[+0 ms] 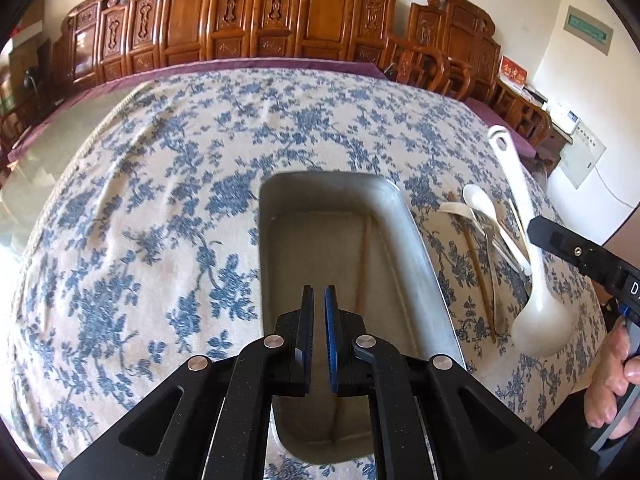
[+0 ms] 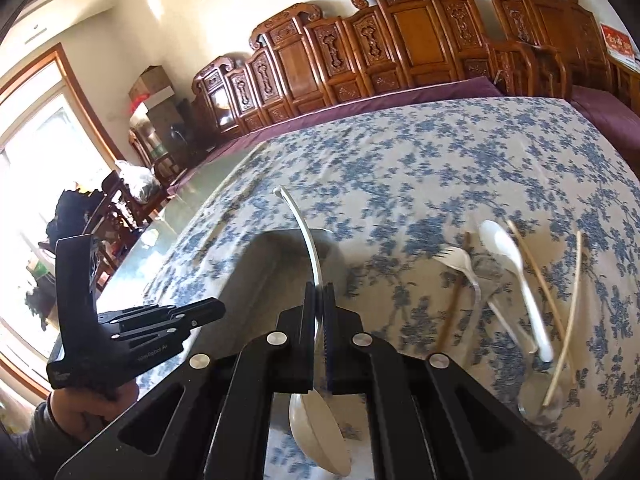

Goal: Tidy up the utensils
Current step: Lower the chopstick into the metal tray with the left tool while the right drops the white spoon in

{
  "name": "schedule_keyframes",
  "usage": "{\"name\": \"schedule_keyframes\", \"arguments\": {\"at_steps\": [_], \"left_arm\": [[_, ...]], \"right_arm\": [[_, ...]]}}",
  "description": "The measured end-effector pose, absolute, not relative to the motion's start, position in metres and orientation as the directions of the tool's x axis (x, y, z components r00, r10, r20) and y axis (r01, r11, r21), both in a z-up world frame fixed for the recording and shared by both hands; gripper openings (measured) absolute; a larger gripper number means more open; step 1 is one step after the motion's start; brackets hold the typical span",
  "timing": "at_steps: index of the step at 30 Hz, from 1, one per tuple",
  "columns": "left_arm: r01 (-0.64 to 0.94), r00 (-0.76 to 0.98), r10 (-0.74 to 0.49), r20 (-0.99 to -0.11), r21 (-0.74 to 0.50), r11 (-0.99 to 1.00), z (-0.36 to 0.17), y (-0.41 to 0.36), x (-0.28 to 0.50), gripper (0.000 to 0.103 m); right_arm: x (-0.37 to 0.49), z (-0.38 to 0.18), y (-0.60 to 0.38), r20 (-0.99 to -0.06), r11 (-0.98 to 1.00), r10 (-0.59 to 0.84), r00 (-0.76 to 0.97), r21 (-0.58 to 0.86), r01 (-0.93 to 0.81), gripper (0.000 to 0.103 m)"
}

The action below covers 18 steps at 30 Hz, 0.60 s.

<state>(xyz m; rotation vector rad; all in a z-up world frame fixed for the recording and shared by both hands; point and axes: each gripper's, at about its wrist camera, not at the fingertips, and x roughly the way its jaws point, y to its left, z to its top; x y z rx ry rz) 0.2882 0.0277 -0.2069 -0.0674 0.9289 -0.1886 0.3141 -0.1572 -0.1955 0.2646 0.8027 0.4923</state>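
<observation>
The right gripper (image 2: pixel 319 292) is clamped on the handle of a white ladle (image 2: pixel 318 428), its bowl hanging below the jaws over the near end of the metal tray (image 1: pixel 404 216). The left gripper (image 1: pixel 319 300) hovers above that tray, closed on nothing. What looks like a single chopstick (image 1: pixel 362 264) already lies inside, though the view is dim. On the floral tablecloth (image 2: pixel 420 152) a white spoon (image 2: pixel 516 276), a plastic fork (image 2: pixel 460 260) and loose chopsticks (image 2: pixel 568 312) await sorting, so most of the work remains.

Letter "D" on right tongs (image 1: pixel 536 232)
</observation>
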Motion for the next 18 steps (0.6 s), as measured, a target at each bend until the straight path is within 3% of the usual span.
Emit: {"name": "schedule_keyframes", "arguments": {"at_steps": [9, 18], "left_arm": [[0.113, 0.631, -0.162, -0.759, -0.116, 0.987, -0.191, 0.053, 0.282, 0.004], [0.082, 0.645, -0.143, -0.750, -0.119, 0.990, -0.185, 0.073, 0.282, 0.004]], "right_arm": [[0.321, -0.181, -0.103, -0.585, 0.811, 0.582, 0.564, 0.467, -0.353, 0.005], [0.331, -0.210, -0.068, -0.642, 0.827, 0.561, 0.522, 0.455, -0.330, 0.005]]}}
